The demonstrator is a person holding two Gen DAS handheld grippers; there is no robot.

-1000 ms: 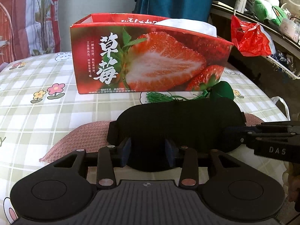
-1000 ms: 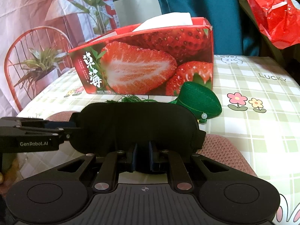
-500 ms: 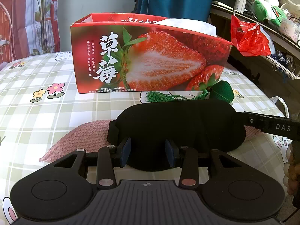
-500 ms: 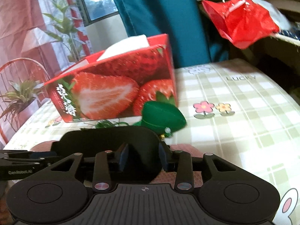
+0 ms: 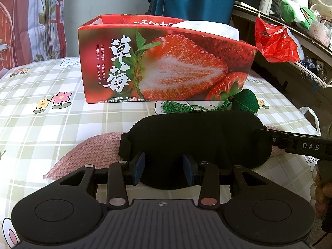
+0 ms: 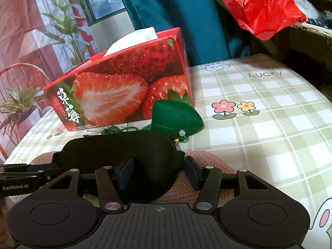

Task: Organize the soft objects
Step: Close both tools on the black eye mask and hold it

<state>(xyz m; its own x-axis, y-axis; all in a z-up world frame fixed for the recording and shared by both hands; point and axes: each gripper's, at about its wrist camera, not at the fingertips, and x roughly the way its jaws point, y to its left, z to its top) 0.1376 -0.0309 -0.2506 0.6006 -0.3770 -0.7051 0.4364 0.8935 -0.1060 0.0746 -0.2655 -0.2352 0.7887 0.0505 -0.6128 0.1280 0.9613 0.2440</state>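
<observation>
eye mask (image 5: 197, 137) on knitted cloth (image 5: 93, 151), pouch (image 5: 245, 102) behind, box (image 5: 166, 62) beyond

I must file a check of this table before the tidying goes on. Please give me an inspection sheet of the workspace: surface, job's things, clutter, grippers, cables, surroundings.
Surface: checked tablecloth with flower and rabbit prints, flat.
Job's things: black eye mask lies on a pink knitted cloth; green sachet with tassel sits beside the strawberry box; white soft item sticks out of the box.
Clutter: nothing seen on the table besides these.
Grippers: left gripper has the mask's near edge between its pads, contact unclear; right gripper has just been opening, mask between the pads, not pressed.
Cables: nothing seen.
Surroundings: red plastic bag hanging from a crowded shelf, teal curtain, window.
</observation>
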